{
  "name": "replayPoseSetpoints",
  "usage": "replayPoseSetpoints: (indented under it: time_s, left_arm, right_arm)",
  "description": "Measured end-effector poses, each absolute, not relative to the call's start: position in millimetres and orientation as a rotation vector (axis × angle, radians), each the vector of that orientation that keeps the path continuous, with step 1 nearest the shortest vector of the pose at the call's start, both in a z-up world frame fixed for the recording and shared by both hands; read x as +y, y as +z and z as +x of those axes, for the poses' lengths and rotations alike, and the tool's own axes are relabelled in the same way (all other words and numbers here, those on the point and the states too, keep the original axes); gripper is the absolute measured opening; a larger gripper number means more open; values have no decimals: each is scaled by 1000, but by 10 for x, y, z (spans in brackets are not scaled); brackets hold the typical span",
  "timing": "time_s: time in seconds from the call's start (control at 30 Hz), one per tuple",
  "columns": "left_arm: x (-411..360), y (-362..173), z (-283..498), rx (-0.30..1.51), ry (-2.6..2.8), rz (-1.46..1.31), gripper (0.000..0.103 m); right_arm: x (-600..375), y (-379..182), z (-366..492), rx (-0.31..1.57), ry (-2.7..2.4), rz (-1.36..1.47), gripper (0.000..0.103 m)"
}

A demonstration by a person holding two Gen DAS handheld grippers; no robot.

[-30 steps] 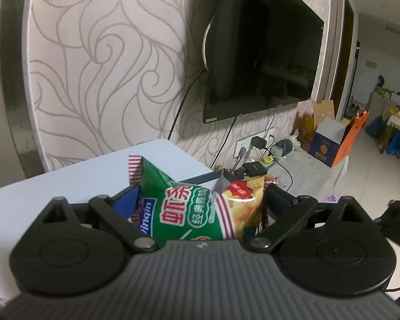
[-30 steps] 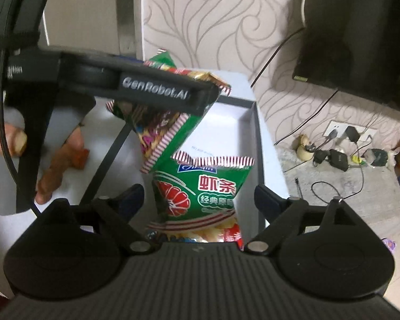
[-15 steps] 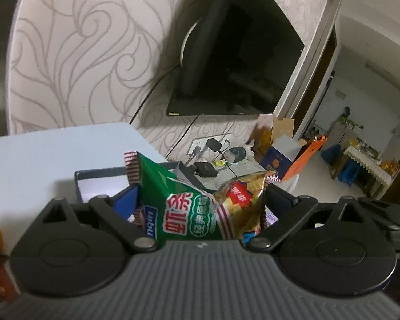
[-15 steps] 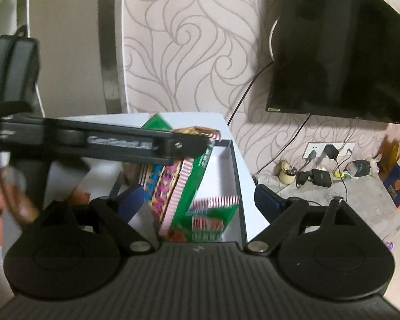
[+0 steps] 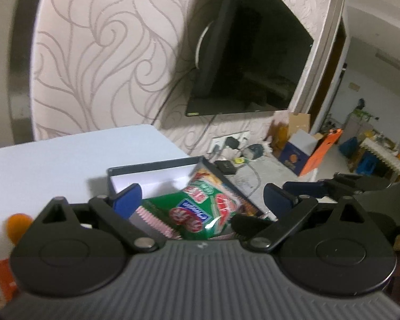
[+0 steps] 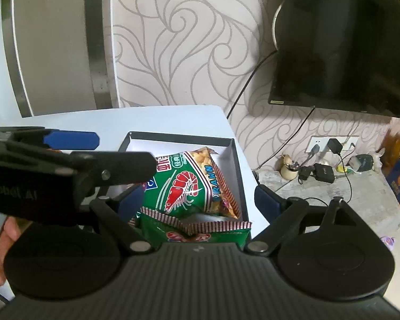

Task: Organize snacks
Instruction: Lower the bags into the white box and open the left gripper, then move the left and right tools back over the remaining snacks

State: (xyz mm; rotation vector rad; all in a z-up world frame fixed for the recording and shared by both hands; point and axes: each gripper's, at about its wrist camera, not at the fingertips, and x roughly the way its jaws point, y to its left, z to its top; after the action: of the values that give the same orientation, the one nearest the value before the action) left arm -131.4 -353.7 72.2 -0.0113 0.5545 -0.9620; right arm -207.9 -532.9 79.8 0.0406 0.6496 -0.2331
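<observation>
My left gripper (image 5: pixel 201 196) hangs over the table (image 5: pixel 53 160) with its fingers spread, pinching nothing. Below it two green prawn cracker bags (image 6: pixel 189 184) lie in the dark-walled box (image 6: pixel 237 165), one overlapping the other. My right gripper (image 6: pixel 197 194) hovers at the box's near end, fingers spread wide too. Further right, a television (image 6: pixel 344 40) hangs on the wall.

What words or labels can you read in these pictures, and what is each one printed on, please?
"RAWN" (the start is cut off): on the shrimp bag lying in the box.
"nRobot.AI" (the start is cut off): on the left gripper's side.
Chinese characters on the shrimp bag: too partial to read.
Print on the near bag: hidden or blurred.
</observation>
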Motion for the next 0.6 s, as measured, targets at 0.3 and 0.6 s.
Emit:
replayPoseSetpoints:
  time_s: [0.3,0.6]
  left_arm:
    - [-3094,822,-1624,439,-867,39,99]
    - [-2183,747,-1871,366,-712,159,99]
  right_arm:
    - [-5258,838,-2233,655,-241,61,92]
    - [-4908,1025,-2386,590,-231,117,92]
